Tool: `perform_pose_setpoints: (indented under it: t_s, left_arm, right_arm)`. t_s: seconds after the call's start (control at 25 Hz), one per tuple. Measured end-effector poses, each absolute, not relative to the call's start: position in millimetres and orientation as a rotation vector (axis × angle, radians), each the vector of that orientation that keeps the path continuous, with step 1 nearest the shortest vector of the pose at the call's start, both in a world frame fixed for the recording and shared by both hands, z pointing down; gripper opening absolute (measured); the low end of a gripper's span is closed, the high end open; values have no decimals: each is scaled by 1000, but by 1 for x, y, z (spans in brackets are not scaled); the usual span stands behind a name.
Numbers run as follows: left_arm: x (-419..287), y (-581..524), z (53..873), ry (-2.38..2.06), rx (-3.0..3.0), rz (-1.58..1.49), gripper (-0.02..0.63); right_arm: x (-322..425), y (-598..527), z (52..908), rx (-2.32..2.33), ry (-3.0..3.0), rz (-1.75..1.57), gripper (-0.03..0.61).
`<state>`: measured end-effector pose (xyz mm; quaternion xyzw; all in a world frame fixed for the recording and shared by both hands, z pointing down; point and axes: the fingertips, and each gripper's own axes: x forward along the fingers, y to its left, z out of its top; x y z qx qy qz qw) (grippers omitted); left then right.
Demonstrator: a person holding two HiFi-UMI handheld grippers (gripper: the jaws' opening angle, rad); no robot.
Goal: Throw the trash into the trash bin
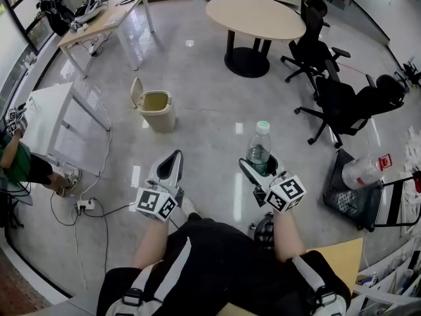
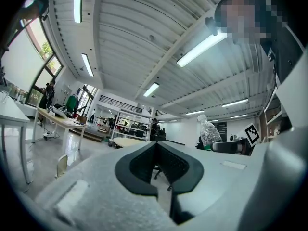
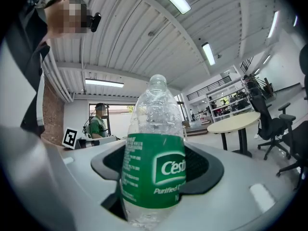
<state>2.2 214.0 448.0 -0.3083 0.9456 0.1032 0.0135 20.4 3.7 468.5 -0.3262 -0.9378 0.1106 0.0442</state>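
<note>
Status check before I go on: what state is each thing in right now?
trash bin: lid flipped up, open.
bottle: upright, clamped between jaws.
right gripper: jaws closed on the bottle.
left gripper: jaws together, empty.

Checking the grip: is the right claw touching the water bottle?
Touching. The right gripper view shows the right claw clamped on the water bottle.
</note>
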Motion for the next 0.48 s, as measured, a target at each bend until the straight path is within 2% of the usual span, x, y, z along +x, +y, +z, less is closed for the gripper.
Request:
perform_pose_setpoints:
  t_s: [0.36, 0.48]
  left_arm:
    - [-79, 292, 442, 2937, -830, 239, 2]
    - [-100, 323, 449, 2952, -781, 265, 2]
  right_arm:
    - [-74, 79, 460, -1123, -2804, 340, 321]
    - [-104, 114, 465, -1147, -2797, 180, 321]
